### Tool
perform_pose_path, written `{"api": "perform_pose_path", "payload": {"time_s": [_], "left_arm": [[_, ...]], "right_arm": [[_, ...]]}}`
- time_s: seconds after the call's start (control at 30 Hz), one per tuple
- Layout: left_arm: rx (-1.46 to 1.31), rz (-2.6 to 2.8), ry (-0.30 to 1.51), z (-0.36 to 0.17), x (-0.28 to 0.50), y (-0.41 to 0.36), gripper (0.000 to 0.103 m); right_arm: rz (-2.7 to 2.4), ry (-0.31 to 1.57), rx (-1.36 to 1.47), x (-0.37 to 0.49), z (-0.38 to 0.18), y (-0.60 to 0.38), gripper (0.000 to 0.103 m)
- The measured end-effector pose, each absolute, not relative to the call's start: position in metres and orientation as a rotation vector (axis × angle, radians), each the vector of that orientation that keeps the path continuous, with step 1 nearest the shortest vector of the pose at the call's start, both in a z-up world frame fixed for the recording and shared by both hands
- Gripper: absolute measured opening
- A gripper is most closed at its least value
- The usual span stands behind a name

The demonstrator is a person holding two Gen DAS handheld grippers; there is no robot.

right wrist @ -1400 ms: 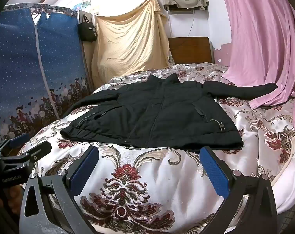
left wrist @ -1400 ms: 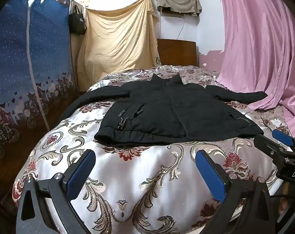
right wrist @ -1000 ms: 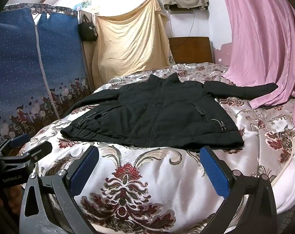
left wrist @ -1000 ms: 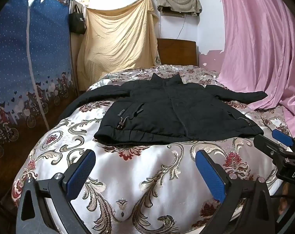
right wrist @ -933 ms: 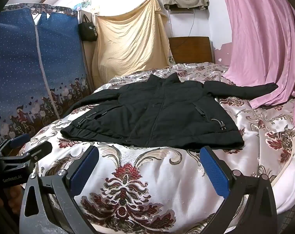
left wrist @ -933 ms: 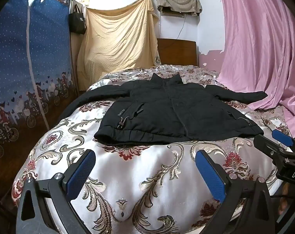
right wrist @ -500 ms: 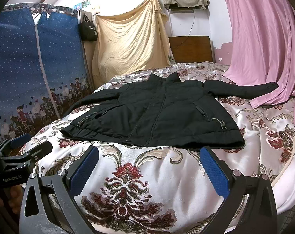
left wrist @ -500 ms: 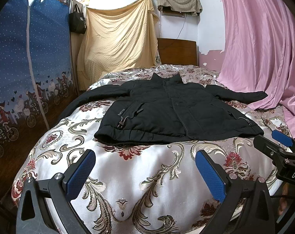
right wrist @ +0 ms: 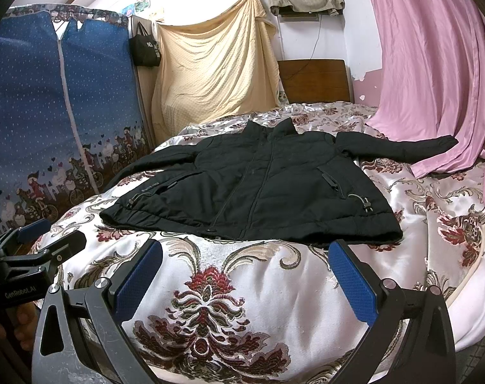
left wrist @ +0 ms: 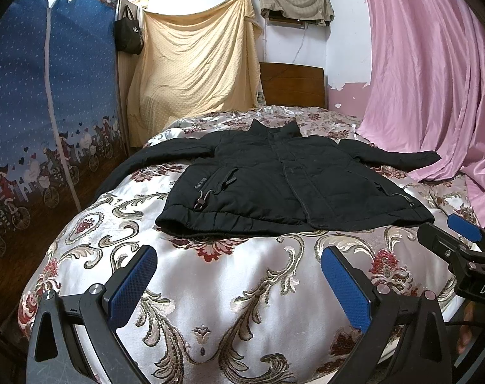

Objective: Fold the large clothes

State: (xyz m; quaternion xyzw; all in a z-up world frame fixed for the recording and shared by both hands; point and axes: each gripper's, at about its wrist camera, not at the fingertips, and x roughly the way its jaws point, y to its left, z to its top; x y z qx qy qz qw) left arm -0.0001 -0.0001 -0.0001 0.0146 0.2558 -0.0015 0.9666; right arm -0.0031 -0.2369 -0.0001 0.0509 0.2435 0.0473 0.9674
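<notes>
Jacket, spread flat on the bed with collar far and hem near, is being faced by the left gripper and right gripper, both gaping empty short of the hem.

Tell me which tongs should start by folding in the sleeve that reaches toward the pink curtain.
Right, probably. That sleeve lies on the jacket's right side, nearer the right tongs. The left tongs face the opposite hem corner. Both are open and empty.
</notes>
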Motion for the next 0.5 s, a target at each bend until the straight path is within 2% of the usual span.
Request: {"api": "perform_pose_path", "payload": {"time_s": [0.5], "left_arm": [[0.024, 0.003, 0.524, -0.0034, 0.0039, 0.0034, 0.103]], "right_arm": [[0.100, 0.493, 0.099, -0.0021, -0.0016, -0.2332, 0.102]]}}
